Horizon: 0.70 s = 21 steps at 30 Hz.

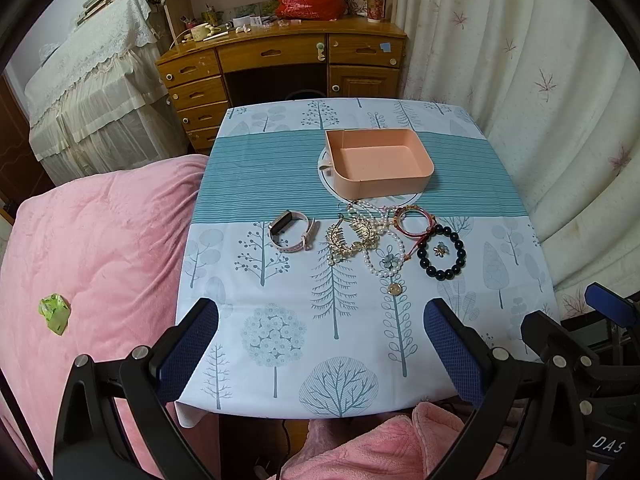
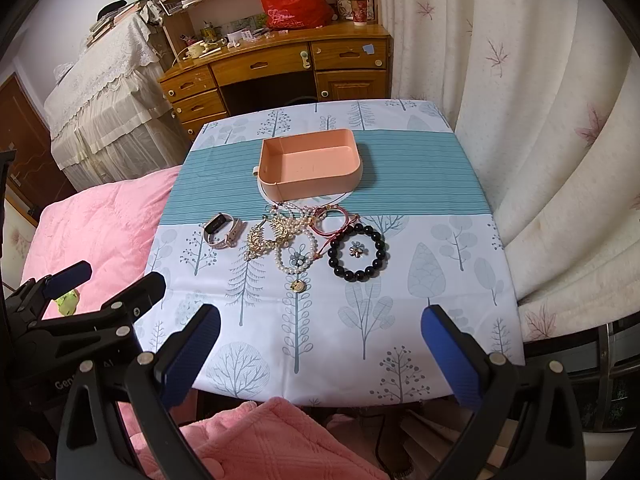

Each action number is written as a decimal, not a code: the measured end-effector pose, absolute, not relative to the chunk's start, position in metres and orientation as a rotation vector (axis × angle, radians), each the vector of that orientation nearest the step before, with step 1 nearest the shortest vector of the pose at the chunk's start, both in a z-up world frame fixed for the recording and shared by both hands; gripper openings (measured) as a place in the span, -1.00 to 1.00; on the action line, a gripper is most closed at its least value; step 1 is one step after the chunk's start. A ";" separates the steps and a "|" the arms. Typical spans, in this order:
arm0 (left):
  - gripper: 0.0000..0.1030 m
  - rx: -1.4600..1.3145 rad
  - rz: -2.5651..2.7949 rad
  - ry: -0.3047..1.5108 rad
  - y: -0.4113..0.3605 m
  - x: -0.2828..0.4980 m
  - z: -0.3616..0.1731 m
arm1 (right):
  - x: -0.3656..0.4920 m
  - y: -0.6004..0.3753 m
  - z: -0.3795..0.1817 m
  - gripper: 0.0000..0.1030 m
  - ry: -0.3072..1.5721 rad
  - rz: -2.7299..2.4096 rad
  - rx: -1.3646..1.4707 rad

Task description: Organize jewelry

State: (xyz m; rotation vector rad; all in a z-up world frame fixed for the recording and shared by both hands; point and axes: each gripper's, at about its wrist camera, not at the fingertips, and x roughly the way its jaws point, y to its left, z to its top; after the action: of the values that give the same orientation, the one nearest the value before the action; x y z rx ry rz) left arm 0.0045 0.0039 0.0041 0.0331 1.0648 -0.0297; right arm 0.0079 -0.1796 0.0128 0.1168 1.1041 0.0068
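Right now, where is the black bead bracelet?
In both views the black bead bracelet lies on the tablecloth, rightmost of the jewelry, ringing a small flower piece, nearer than the pink box.

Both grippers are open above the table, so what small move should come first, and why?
Probably bring the right gripper forward and down over the black bead bracelet. It lies apart at the right end of the jewelry, untangled, and the pink tray behind it is empty. The left gripper is also open and holds nothing.
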 end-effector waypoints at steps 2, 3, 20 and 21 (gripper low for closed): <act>0.96 0.032 -0.030 1.066 0.004 0.004 0.004 | 0.008 -0.180 0.013 0.96 1.105 0.008 0.118; 0.96 0.033 -0.029 1.066 0.004 0.004 0.004 | 0.008 -0.180 0.013 0.96 1.105 0.007 0.117; 0.96 0.044 -0.060 1.080 0.022 0.013 0.004 | 0.016 -0.168 0.013 0.95 1.092 0.008 0.125; 0.96 0.051 -0.069 1.088 0.025 0.014 0.002 | 0.016 -0.166 0.011 0.95 1.084 0.003 0.127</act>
State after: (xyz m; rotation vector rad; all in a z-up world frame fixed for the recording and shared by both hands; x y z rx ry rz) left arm 0.0143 0.0245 0.0022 0.0513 1.0885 -0.0692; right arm 0.0157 -0.1661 0.0111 0.1267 1.0838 0.0027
